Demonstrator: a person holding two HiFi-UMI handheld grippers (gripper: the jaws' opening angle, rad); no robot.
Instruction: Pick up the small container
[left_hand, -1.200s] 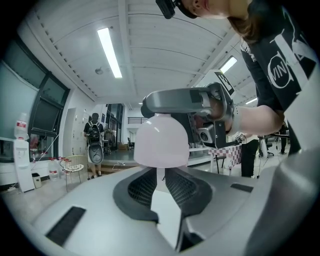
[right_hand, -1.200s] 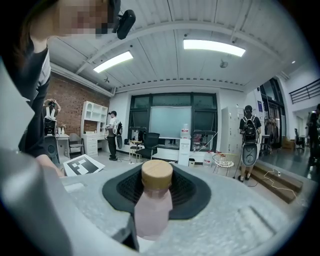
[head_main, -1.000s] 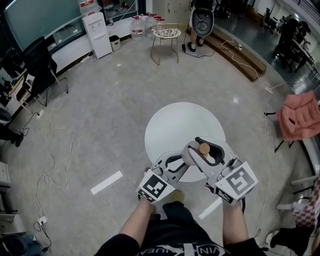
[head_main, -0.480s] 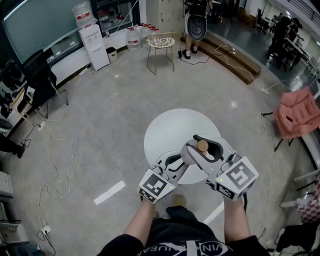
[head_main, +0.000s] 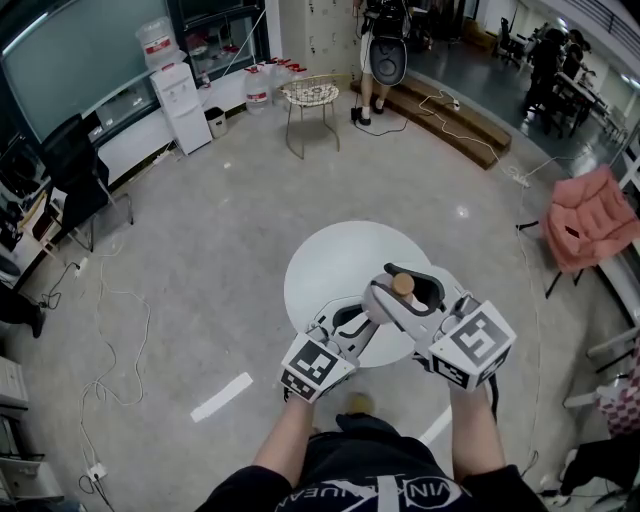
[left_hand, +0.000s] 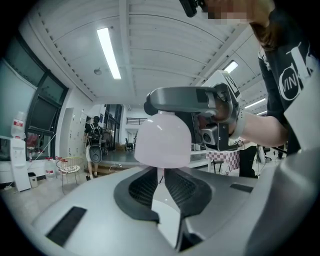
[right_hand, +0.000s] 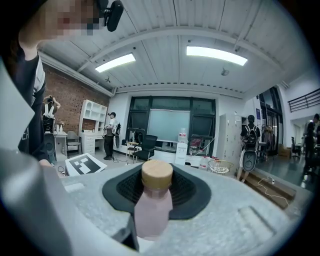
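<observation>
The right gripper (head_main: 408, 293) has its jaws clamped on the small container (right_hand: 152, 205), a pale pink bottle with a round wooden cap (right_hand: 157, 174), and holds it upright in the air above the near edge of the round white table (head_main: 330, 265). The jaws stand moderately wide apart, with the bottle's body filling the gap between the dark ribbed pads. The left gripper (head_main: 352, 322) sits just beside it, pointing towards the bottle. Its pads (left_hand: 145, 187) are drawn almost together with nothing gripped, and the bottle's rounded base looms just past their tips. Whether the tips actually touch the base is hard to judge from here.
</observation>
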